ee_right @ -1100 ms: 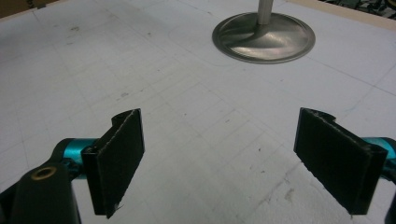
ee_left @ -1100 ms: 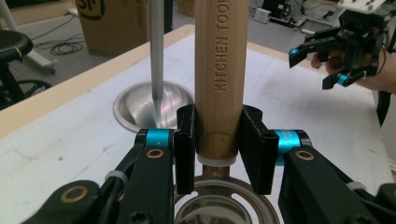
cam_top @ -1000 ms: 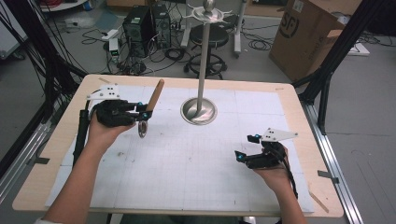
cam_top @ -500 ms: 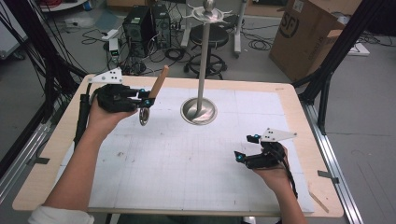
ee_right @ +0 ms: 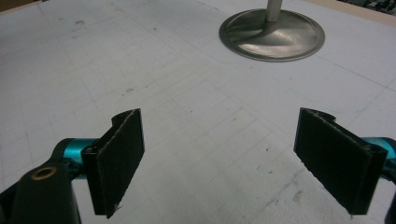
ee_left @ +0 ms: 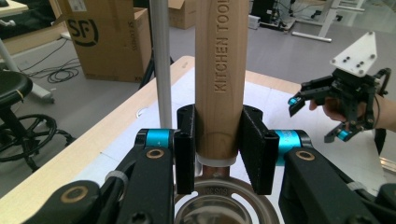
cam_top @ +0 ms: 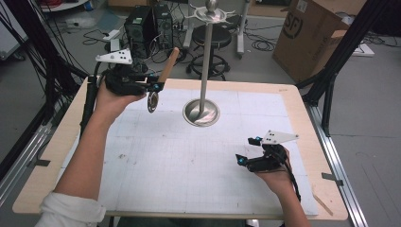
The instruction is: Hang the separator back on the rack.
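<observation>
High view: left gripper (cam_top: 153,86) clamped the wooden-handled pizza cutter (cam_top: 162,78) in the air, left of the metal stand (cam_top: 202,111); right gripper (cam_top: 247,152) rested near the stand's front right. Left gripper view: pads pressed both sides of the handle (ee_left: 219,70). Right gripper view: jaws gaped wide, nothing between, stand base (ee_right: 272,35) ahead.

grippers: 2 (cam_top: 152,87) (cam_top: 242,150) | wooden-handled utensil (cam_top: 166,67): 1 | metal stand (cam_top: 203,71): 1 | cardboard box (cam_top: 307,33): 1
</observation>
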### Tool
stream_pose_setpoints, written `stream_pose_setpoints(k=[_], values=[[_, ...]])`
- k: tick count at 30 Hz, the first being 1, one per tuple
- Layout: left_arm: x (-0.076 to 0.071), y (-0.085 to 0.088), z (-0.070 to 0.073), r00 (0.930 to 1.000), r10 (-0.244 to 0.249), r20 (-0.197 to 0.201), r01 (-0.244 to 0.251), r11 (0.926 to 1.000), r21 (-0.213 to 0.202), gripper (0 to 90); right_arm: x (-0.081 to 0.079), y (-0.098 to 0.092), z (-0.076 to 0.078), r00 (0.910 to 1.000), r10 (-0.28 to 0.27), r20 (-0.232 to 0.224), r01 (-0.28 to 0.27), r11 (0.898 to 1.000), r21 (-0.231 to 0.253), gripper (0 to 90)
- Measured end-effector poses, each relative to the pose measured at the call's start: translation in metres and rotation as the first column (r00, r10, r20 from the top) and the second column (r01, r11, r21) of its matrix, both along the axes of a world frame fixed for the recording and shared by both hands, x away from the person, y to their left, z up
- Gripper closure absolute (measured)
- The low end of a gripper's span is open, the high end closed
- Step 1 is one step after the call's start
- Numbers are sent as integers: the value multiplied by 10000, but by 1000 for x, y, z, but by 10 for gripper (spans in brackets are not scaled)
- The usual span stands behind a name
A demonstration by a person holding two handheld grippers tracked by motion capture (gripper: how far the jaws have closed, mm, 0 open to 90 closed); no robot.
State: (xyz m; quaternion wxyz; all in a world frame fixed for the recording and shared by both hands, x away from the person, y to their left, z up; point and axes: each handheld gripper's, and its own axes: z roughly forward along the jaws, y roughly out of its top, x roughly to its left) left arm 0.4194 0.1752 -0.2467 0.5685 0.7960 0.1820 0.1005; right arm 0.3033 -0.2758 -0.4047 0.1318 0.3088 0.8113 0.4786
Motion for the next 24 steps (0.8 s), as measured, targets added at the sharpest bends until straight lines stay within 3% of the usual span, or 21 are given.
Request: stream_pose_setpoints(k=[3,14,18,22,24], values=[[5,-1,5,10000,31,19,-32,9999,135,685,0,1,-1,10000,43,-32,-43,10000,-31,150],[23,0,23,9999,93,51,-93,9998,-172,685,-4,0,-1,10000,27,-82,-28,9998,-201,149],[29,0,30,9999,92,59,-92,9999,103,685,-5,-2,-2,10000,-21,-86,20,9999,-130,150],[34,1,36,9999,16,119,-13,9998,-192,685,-3,1,-4,9998,112,-135,-114,9998,-176,150],[37,0,38,9999,15,142,-14,10000,-68,685,-3,3,-4,9997,169,-179,-172,9997,-188,150]])
